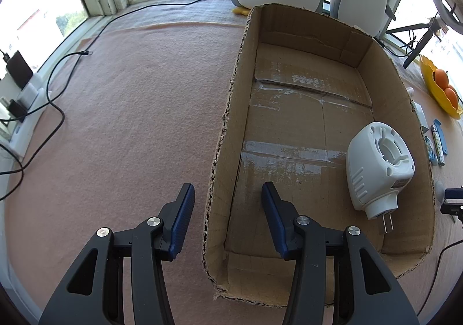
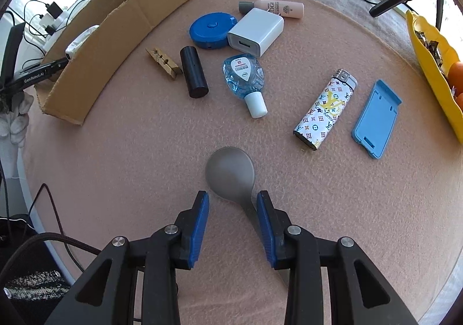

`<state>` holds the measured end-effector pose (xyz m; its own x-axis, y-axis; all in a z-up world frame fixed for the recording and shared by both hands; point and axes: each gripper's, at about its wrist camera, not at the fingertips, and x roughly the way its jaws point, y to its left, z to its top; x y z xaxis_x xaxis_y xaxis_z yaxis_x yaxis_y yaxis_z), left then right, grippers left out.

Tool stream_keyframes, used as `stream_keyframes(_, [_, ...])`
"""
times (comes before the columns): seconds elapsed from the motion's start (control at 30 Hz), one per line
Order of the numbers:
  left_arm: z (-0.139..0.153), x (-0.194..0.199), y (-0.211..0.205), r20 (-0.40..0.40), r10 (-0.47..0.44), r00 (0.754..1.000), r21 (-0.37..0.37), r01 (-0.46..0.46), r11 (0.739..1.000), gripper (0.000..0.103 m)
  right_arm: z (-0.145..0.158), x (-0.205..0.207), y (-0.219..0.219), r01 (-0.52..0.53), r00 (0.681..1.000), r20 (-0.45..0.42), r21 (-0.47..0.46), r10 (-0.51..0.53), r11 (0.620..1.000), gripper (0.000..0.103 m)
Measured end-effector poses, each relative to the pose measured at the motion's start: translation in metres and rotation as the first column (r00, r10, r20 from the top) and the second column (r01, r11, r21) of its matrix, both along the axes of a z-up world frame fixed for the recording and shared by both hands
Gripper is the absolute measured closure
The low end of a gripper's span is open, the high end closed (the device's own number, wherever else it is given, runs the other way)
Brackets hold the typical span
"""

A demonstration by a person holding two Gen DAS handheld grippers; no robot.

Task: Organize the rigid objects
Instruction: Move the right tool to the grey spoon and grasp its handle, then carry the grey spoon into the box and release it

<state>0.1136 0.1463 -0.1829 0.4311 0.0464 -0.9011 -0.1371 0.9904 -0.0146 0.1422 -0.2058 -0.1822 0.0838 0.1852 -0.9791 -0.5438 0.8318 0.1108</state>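
Well, nearest to me, my right tool (image 2: 233, 194) points steeply down at the table (image 2: 130, 151), its jaws narrowed partway and open around the neck of the grey spoon (image 2: 230, 171). The handle lies along the inner face of the finger on the 3 o'clock side. The other finger stands clear of it, so I judge nothing is gripped yet. The bowl sits just past the fingertips at 12 o'clock, flat on the felt. I think I came in at the neck because it is thin enough to pinch, whereas the bowl is too broad.

Farther out at 12 o'clock lies the small sanitizer bottle (image 2: 244, 76). The black cylinder (image 2: 194, 71) and clothespin (image 2: 163, 63) are toward 11, and the patterned lighter (image 2: 325, 110) and blue stand (image 2: 376, 119) toward 2. Beyond them are the white charger (image 2: 256, 32) and blue tape measure (image 2: 211, 29), touching.

My left tool (image 1: 228, 192) hovers with its jaws apart astride the wall of the cardboard box (image 1: 220, 151). One finger is outside and one inside, with no pad pressing on it. It looks placed to steady the box. Inside, at 2 o'clock, a white plug-in device (image 1: 379, 168) rests against the far wall, already sorted.
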Motion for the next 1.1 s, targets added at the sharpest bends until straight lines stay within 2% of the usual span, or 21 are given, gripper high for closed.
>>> stream_keyframes(0.07, [0.0, 0.0, 0.0, 0.001, 0.0, 1.0, 0.001, 0.0, 1.0, 0.055, 0.002, -0.002, -0.003, -0.014, 1.0, -0.003, 0.006, 0.014, 1.0, 0.072])
stream_keyframes(0.17, [0.0, 0.001, 0.0, -0.001, -0.001, 1.0, 0.003, 0.001, 1.0, 0.056, -0.009, -0.016, 0.0, -0.077, 0.997, 0.006, -0.079, 0.077, 0.994, 0.072])
stream_keyframes(0.23, [0.0, 0.001, 0.0, 0.0, 0.0, 1.0, 0.002, 0.0, 1.0, 0.055, -0.012, -0.027, -0.001, -0.09, 0.996, 0.014, -0.088, 0.091, 0.992, 0.073])
stream_keyframes(0.27, [0.0, 0.001, 0.0, 0.0, 0.001, 1.0, 0.002, -0.001, 1.0, 0.055, -0.012, -0.027, -0.001, -0.085, 0.996, 0.013, -0.09, 0.087, 0.992, 0.076])
stream_keyframes(0.33, [0.0, 0.001, -0.001, 0.0, 0.003, 1.0, 0.003, -0.003, 1.0, 0.055, -0.013, -0.025, -0.006, -0.057, 0.998, 0.014, -0.085, 0.059, 0.995, 0.088])
stream_keyframes(0.4, [0.0, 0.001, -0.001, 0.001, 0.004, 1.0, 0.004, -0.004, 1.0, 0.055, -0.012, -0.016, -0.006, -0.026, 1.0, 0.009, -0.072, 0.027, 0.997, 0.095])
stream_keyframes(0.5, [0.0, 0.001, -0.001, 0.002, 0.004, 1.0, 0.004, -0.004, 1.0, 0.055, -0.013, -0.011, -0.01, 0.001, 1.0, 0.022, -0.071, 0.001, 0.997, 0.096])
stream_keyframes(0.53, [0.0, 0.001, -0.001, 0.002, 0.004, 1.0, 0.005, -0.004, 1.0, 0.055, -0.015, 0.004, -0.012, 0.013, 1.0, 0.028, -0.067, -0.011, 0.998, 0.096])
stream_keyframes(0.67, [0.0, 0.0, -0.001, 0.002, 0.004, 1.0, 0.006, -0.004, 1.0, 0.055, -0.009, 0.014, -0.015, 0.071, 0.997, 0.044, -0.013, -0.07, 0.997, 0.096])
stream_keyframes(0.93, [0.0, 0.0, -0.002, 0.002, 0.003, 1.0, 0.007, -0.003, 1.0, 0.056, 0.031, 0.018, -0.007, 0.104, 0.985, 0.128, 0.062, -0.111, 0.993, 0.096])
stream_keyframes(1.1, [0.0, 0.0, -0.003, 0.003, 0.004, 1.0, 0.007, -0.004, 1.0, 0.056, 0.066, 0.02, 0.027, 0.077, 0.969, 0.227, 0.108, -0.1, 0.991, 0.096])
